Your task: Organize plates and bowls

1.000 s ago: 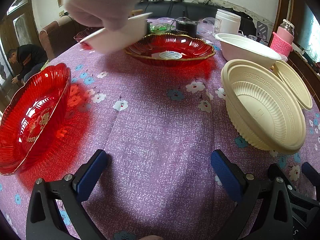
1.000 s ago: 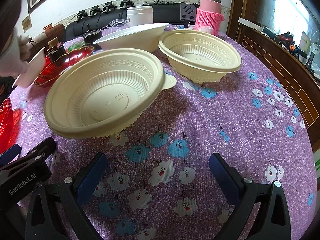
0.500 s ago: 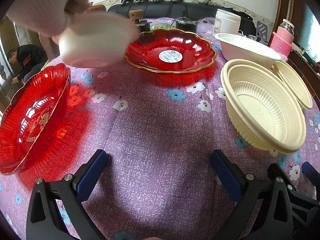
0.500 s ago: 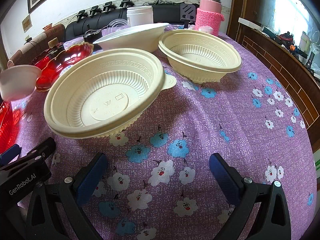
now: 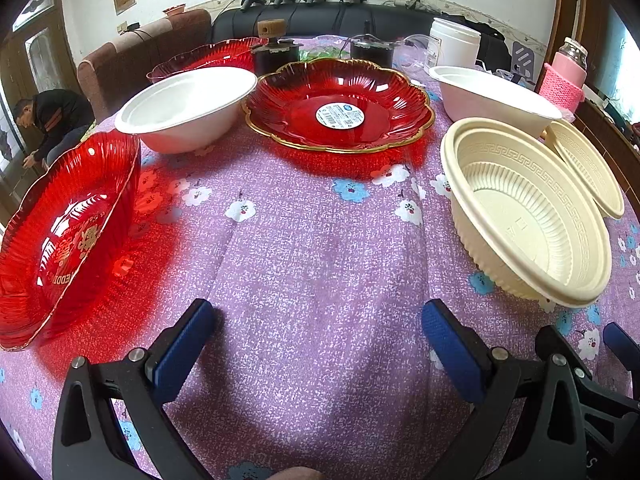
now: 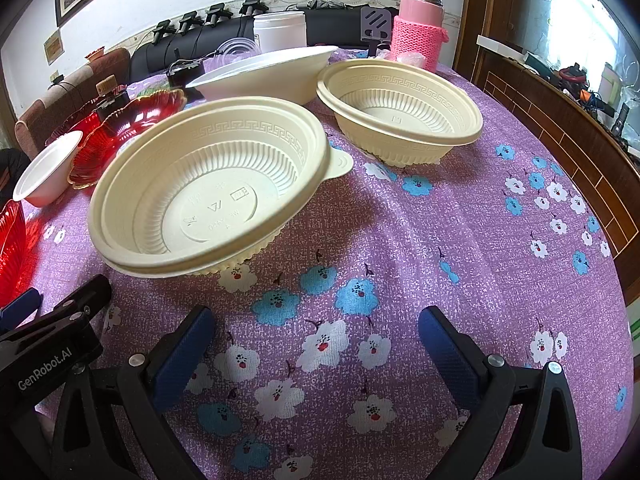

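In the left wrist view, a red plate (image 5: 64, 236) lies at the left, a gold-rimmed red plate (image 5: 340, 108) at the back centre, a small white bowl (image 5: 188, 108) between them, a large white bowl (image 5: 492, 100) at the back right, and a cream bowl (image 5: 524, 208) at the right. In the right wrist view, the near cream bowl (image 6: 212, 188) sits beside a second cream bowl (image 6: 400, 108), with the large white bowl (image 6: 268, 74) behind. My left gripper (image 5: 320, 344) and right gripper (image 6: 316, 348) are open and empty, low over the tablecloth.
The table has a purple flowered cloth (image 5: 316, 240). A pink flask (image 6: 418, 28), a white tub (image 6: 280, 30) and dark jars (image 5: 276, 54) stand at the back. A wooden ledge (image 6: 560, 120) runs along the right. A person (image 5: 52, 120) crouches beyond the left edge.
A gloved hand carried the small white bowl over the table, set it down left of the gold-rimmed red plate, and left the view. Both grippers have stayed still.
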`<control>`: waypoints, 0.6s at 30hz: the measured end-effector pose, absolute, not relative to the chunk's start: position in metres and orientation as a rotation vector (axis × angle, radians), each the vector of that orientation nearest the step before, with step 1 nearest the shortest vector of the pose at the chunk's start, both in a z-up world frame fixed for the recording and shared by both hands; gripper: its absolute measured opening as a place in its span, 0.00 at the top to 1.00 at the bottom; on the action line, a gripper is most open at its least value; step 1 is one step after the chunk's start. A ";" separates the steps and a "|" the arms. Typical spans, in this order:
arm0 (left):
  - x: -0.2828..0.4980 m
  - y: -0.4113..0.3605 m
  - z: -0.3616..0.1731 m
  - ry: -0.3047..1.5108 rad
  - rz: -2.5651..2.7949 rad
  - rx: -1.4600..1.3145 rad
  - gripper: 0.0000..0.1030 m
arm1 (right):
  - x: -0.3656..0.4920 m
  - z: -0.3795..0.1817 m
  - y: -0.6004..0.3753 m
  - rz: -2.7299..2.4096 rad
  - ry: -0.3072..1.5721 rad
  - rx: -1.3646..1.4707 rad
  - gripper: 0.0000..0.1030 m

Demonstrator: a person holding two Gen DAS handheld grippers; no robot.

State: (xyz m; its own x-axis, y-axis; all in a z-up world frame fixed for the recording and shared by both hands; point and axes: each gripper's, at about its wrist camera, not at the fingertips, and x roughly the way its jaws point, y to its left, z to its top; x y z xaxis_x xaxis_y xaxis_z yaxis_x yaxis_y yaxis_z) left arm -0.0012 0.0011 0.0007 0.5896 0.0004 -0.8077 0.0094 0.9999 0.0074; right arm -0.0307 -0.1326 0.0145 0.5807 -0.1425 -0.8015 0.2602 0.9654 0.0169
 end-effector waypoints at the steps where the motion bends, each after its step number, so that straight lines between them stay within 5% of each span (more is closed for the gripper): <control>1: -0.001 0.001 0.001 0.940 -0.005 0.011 0.00 | -0.031 0.014 -0.133 -0.236 0.922 0.138 0.01; 18: -0.001 0.001 0.002 0.940 -0.006 0.010 0.00 | -0.031 0.014 -0.133 -0.236 0.922 0.138 0.01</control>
State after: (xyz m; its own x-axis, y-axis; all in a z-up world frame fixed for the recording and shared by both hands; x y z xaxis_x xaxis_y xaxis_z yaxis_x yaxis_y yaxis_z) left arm -0.0009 0.0010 0.0021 0.5896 -0.0004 -0.8077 0.0091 0.9999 0.0062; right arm -0.0309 -0.1325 0.0140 0.5808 -0.1427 -0.8015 0.2601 0.9654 0.0166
